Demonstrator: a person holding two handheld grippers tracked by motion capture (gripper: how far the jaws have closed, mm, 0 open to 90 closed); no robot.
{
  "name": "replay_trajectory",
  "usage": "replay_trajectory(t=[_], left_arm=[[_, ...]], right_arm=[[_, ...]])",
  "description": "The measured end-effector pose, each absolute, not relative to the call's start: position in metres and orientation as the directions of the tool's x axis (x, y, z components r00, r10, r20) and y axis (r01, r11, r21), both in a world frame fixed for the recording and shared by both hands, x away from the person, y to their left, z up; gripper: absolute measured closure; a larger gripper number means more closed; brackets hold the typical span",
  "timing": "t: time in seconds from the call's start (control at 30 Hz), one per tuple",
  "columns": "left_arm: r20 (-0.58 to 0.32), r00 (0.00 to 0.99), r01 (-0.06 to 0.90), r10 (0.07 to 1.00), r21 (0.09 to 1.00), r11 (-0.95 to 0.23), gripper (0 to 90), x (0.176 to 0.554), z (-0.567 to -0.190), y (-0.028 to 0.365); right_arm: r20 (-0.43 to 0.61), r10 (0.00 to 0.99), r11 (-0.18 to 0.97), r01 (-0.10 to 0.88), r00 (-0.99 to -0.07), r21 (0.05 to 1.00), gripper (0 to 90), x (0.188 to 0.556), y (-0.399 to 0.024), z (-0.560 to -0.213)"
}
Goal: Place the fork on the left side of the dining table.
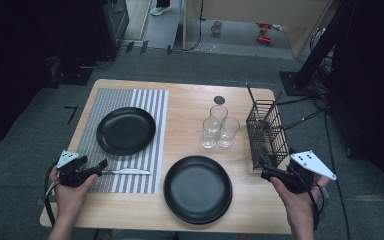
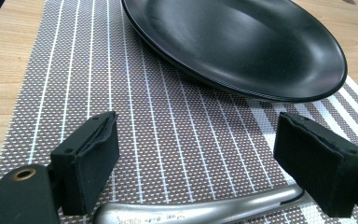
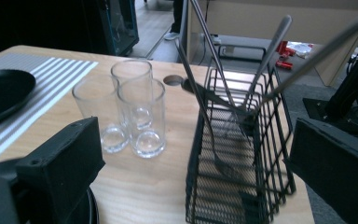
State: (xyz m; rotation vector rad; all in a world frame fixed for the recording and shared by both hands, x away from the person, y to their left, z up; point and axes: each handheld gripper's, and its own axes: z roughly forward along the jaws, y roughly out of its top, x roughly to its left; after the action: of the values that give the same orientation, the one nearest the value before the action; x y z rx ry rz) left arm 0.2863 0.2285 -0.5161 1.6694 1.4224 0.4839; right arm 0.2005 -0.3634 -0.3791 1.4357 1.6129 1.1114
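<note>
Where jaws gape: knife handle (image 2: 200, 211) close-up

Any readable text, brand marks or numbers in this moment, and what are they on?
Nothing can be read for certain.
Knife handle on the placemat: a faint stamped mark, too small and blurred to read.
Red items on the floor beyond the table: no print legible.
Plates, glasses and wire basket: no markings to be seen.

Grey white-striped placemat (image 1: 130, 150), black plates (image 1: 126, 131), silver knife (image 1: 130, 171), black wire basket (image 1: 266, 134).
</note>
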Motion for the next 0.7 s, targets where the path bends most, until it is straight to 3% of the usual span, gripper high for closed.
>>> replay_trajectory(t=[0.4, 0.57, 0.7], left_arm=[[-0.239, 0.274, 0.599, 0.931, 0.8, 0.03, 14.8, 0.286, -0.516, 0.229], [-0.239, 0.277, 0.596, 0.931, 0.802, 0.029, 14.8, 0.286, -0.516, 0.228], [-0.238, 0.275, 0.598, 0.932, 0.801, 0.028, 14.9, 0.286, -0.516, 0.228]], right_arm=[[0.028, 0.984, 0.048, 0.41, -0.177, 0.911, 5.8, 0.239, -0.345, -0.361], [0.017, 0.986, 0.05, 0.39, -0.167, 0.919, 15.5, 0.253, -0.341, -0.355], [0.02, 0.985, 0.046, 0.374, -0.171, 0.926, 33.2, 0.265, -0.339, -0.352]])
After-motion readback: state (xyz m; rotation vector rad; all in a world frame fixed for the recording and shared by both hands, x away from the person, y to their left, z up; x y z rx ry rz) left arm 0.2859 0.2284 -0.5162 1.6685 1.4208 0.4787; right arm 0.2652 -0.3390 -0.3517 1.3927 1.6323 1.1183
